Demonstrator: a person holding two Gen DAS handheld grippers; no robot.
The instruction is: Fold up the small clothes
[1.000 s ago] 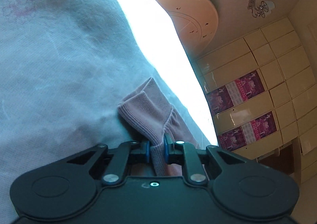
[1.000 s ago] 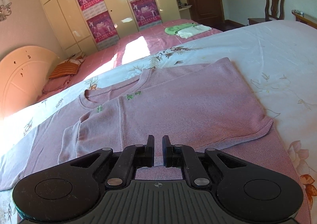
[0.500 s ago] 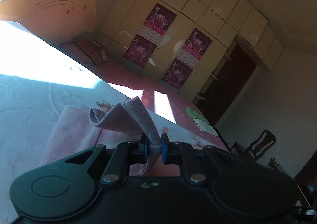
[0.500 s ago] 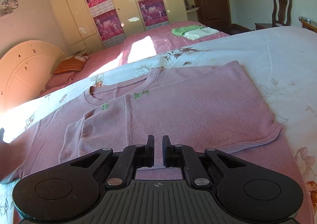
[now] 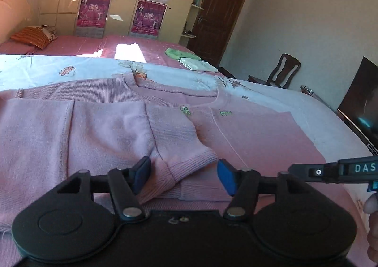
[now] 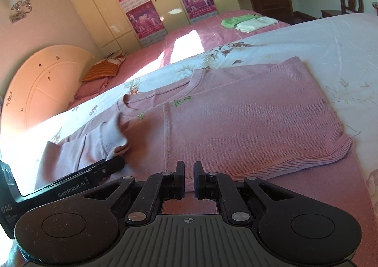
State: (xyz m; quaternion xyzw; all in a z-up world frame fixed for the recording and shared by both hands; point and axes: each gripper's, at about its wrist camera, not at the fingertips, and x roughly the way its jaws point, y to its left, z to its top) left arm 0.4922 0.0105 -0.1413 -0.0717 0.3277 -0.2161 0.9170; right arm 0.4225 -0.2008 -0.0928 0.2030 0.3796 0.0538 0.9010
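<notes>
Pink knit sleeve cuff (image 5: 189, 167): lies between my left gripper (image 5: 183, 176) jaws, which have just been opening, pads clear of it. Sleeve now folded across the sweater (image 6: 236, 113) body ahead; release done. Right gripper (image 6: 188, 179) jaws nearly together, empty, above the hem. Beyond: bed (image 6: 330, 49).

We see a home bedroom: a bed in a pale floral sheet (image 6: 330, 37), a cream wardrobe wall (image 6: 101, 14), a dark wooden chair (image 5: 283, 71).
</notes>
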